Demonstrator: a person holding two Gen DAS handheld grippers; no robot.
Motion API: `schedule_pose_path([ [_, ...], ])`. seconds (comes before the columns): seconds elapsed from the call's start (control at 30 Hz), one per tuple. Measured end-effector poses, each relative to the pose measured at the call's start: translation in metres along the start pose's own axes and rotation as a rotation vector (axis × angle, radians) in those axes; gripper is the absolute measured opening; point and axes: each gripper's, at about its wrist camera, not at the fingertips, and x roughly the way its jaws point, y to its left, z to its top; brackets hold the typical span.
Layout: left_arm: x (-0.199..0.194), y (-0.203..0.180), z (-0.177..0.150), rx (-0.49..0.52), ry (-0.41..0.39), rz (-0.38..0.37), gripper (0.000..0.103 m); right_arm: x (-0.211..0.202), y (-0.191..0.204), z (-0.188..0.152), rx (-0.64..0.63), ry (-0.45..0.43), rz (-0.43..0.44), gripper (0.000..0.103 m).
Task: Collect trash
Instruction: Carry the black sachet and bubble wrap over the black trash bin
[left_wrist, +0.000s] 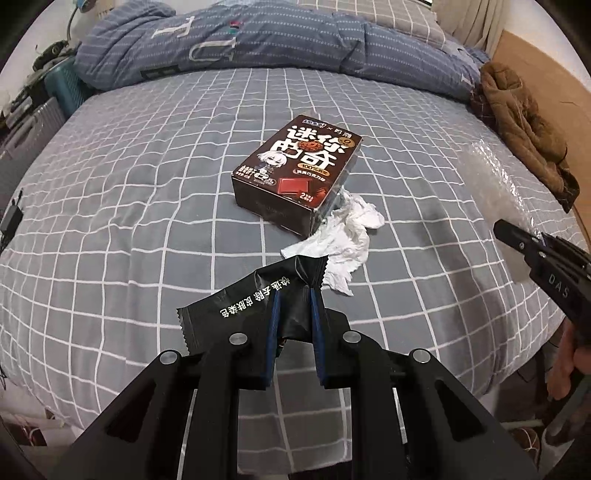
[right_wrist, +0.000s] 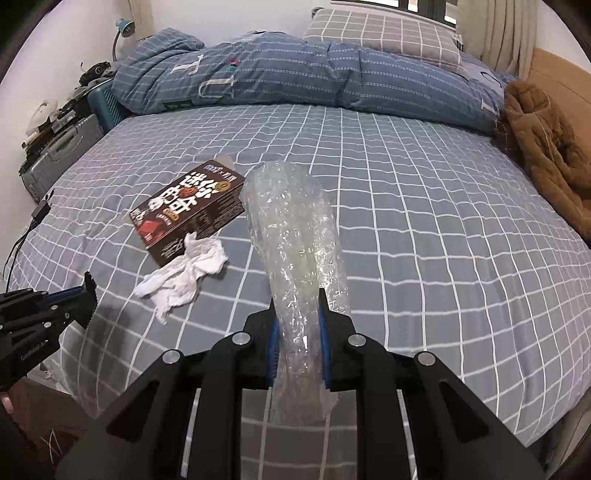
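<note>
Both wrist cams sit low over bed (left_wrist: 147, 192) foot, face headboard; share box (right_wrist: 188, 210) & tissue (left_wrist: 343, 240).

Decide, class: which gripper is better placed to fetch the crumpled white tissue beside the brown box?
Left, probably. The left gripper sits just short of the white tissue, while the right gripper is further off. Both are full, though: black wrapper and bubble wrap need dropping first.

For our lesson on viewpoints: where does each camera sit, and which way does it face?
Left wrist: on the left tool, facing across the bed; shows its fingers pinching a black wrapper.
Right wrist: on the right tool, facing the same way; shows its fingers gripping bubble wrap.
Shared: brown box, white tissue.
</note>
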Motion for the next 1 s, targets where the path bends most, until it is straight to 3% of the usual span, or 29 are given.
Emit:
schedule_pose_path([
  [1.0,-0.059,-0.031,-0.049,0.032,-0.01,-0.026,0.016,-0.083,0.024,-0.065,0.019,-0.008,0.027,0.017],
])
